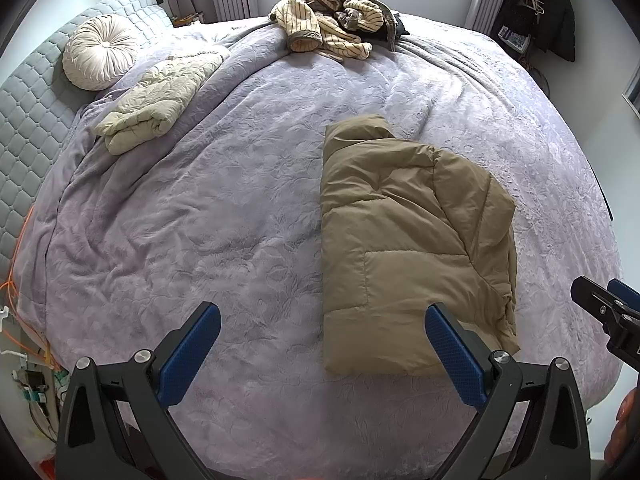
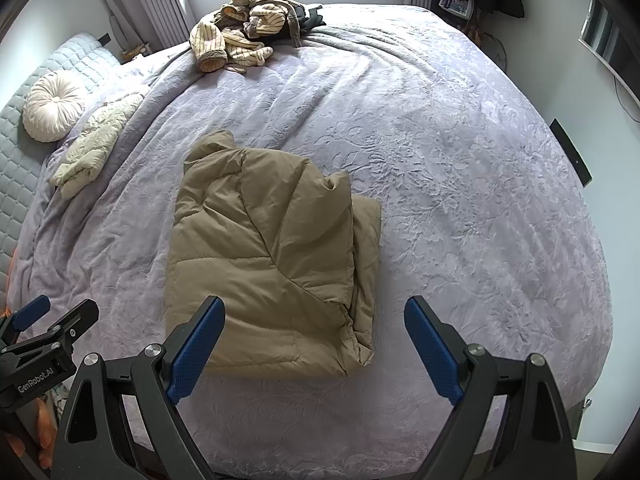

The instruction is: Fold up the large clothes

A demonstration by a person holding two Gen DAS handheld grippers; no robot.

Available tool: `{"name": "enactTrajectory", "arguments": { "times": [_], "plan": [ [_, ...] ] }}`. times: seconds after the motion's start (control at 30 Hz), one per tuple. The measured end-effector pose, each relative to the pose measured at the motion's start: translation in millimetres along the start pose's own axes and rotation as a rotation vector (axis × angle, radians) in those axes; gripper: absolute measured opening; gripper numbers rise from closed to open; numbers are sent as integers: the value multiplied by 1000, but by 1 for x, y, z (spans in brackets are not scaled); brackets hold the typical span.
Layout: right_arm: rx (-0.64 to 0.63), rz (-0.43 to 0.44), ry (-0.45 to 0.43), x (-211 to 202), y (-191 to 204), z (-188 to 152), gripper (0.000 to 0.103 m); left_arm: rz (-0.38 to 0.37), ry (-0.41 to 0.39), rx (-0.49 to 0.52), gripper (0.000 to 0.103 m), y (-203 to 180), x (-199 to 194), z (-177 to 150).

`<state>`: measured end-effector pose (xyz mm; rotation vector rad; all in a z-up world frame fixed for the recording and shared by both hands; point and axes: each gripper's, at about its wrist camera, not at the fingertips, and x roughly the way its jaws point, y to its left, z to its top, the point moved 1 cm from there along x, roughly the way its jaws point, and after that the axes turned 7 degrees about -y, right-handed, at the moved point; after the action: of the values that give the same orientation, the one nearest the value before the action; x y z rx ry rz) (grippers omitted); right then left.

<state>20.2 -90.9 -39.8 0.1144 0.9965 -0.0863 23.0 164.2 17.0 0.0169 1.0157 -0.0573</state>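
A tan puffer jacket (image 1: 404, 248) (image 2: 268, 256) lies folded lengthwise on the lilac bedspread (image 1: 224, 208) (image 2: 460, 168), collar pointing away from me. My left gripper (image 1: 322, 314) hovers open above the near edge of the bed, its right finger over the jacket's near hem, nothing held. Open too, my right gripper (image 2: 314, 306) hangs above the jacket's near right corner with nothing between its fingers. Each gripper shows at the edge of the other's view: the right one (image 1: 600, 304) and the left one (image 2: 48, 320).
A heap of striped cream clothes (image 1: 336, 20) (image 2: 240, 36) sits at the far side of the bed. A folded cream quilted garment (image 1: 156, 104) (image 2: 92, 148) and a round cushion (image 1: 100, 56) (image 2: 52, 104) lie by the grey headboard (image 1: 28, 120). Orange cables (image 1: 24, 300) hang at the left.
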Motion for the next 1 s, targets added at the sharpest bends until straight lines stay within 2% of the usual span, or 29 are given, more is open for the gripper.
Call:
{"name": "enactTrajectory", "arguments": {
  "times": [1.0],
  "plan": [
    [7,1,5,1,2,-2,93,3,7,-3,102,1,0,-2]
  ]
}}
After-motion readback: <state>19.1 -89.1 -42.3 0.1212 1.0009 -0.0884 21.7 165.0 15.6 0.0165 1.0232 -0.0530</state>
